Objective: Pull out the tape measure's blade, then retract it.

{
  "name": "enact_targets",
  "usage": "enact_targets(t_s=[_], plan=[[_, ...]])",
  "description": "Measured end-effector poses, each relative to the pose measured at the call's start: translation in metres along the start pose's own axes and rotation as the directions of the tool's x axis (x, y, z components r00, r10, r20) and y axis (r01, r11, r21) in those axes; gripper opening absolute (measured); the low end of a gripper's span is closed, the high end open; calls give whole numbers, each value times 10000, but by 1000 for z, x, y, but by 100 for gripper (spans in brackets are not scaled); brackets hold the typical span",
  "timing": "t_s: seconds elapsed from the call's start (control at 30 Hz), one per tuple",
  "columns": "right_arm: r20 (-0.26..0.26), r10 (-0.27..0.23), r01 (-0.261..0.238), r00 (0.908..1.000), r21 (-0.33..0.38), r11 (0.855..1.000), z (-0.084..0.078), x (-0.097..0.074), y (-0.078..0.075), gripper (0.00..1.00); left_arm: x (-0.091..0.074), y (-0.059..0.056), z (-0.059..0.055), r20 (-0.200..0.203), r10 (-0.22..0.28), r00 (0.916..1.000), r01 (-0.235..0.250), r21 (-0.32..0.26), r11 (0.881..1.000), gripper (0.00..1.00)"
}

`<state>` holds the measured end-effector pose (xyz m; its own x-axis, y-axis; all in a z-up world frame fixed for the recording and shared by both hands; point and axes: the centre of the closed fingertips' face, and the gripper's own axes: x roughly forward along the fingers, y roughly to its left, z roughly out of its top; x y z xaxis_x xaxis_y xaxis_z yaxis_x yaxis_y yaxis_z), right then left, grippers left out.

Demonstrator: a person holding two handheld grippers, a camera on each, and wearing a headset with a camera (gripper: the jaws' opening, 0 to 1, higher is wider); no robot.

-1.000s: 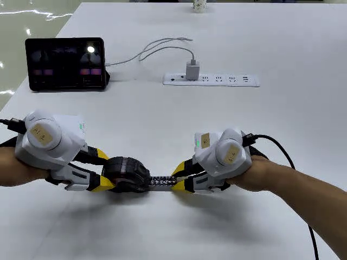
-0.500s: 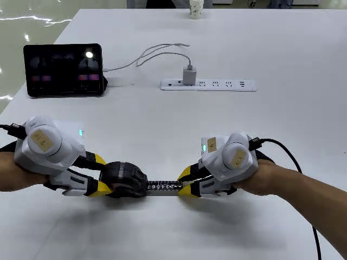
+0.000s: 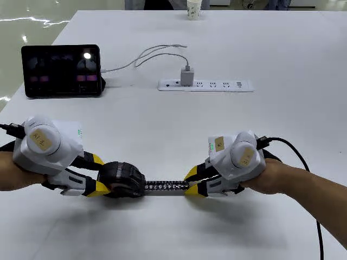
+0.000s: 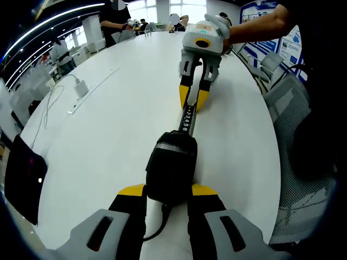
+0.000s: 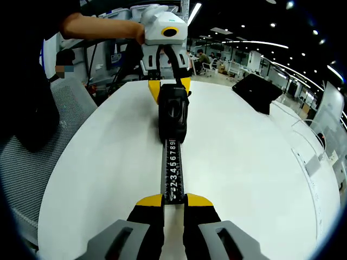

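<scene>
On the surface at 6 o'clock, head view: left gripper jaws clamped around tape measure case. Its blade runs toward 3 o'clock, tip pinched in near-shut right gripper jaws. Judged pull direction: 3 o'clock.

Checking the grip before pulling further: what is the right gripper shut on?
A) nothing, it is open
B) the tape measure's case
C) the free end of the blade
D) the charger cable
C: in the right gripper view the right gripper pinches the end of the blade, while the left gripper holds the case.
</scene>
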<state>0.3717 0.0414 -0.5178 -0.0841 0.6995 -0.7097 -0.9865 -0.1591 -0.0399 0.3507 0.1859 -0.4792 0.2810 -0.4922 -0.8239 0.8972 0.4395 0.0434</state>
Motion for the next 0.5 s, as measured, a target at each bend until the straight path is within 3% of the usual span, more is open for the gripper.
enact_targets(t_s=[0.5], plan=[[-192, -44, 47, 9998, 132, 9999, -13, -12, 2, 9, 0, -1, 0, -80, -9, 10000, 9, 46, 10000, 23]])
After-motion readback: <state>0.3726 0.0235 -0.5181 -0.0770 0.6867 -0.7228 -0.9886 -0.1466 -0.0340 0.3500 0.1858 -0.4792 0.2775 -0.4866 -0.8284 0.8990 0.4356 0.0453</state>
